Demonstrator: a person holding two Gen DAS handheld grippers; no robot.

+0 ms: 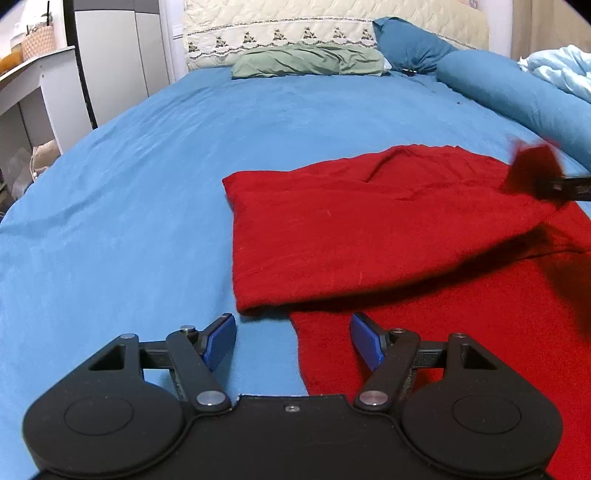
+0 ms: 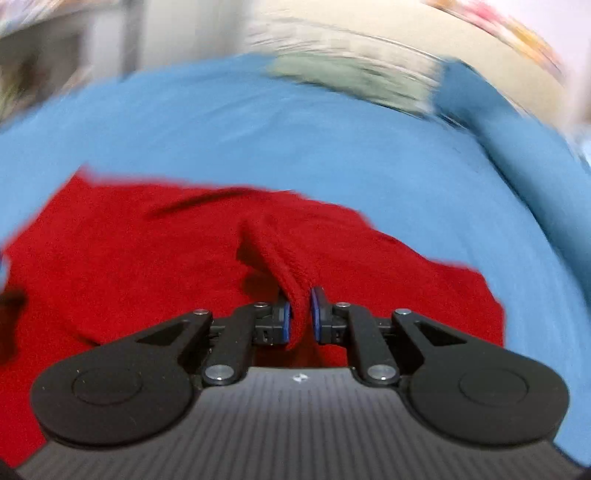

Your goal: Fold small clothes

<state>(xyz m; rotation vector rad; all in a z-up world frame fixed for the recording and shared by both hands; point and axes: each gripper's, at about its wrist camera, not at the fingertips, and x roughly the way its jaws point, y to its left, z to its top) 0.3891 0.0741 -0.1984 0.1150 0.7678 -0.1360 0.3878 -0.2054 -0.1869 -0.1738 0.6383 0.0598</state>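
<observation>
A red knitted garment lies on the blue bed sheet, with one part folded over onto itself. My left gripper is open and empty, low over the garment's near left edge. My right gripper is shut on a raised fold of the red garment and holds it lifted above the rest of the cloth. In the left wrist view the right gripper shows blurred at the right edge with red cloth in it. The right wrist view is motion-blurred.
A green pillow and blue pillows lie at the head of the bed by a cream quilted headboard. A light blue duvet is bunched at far right. A white shelf unit stands left of the bed.
</observation>
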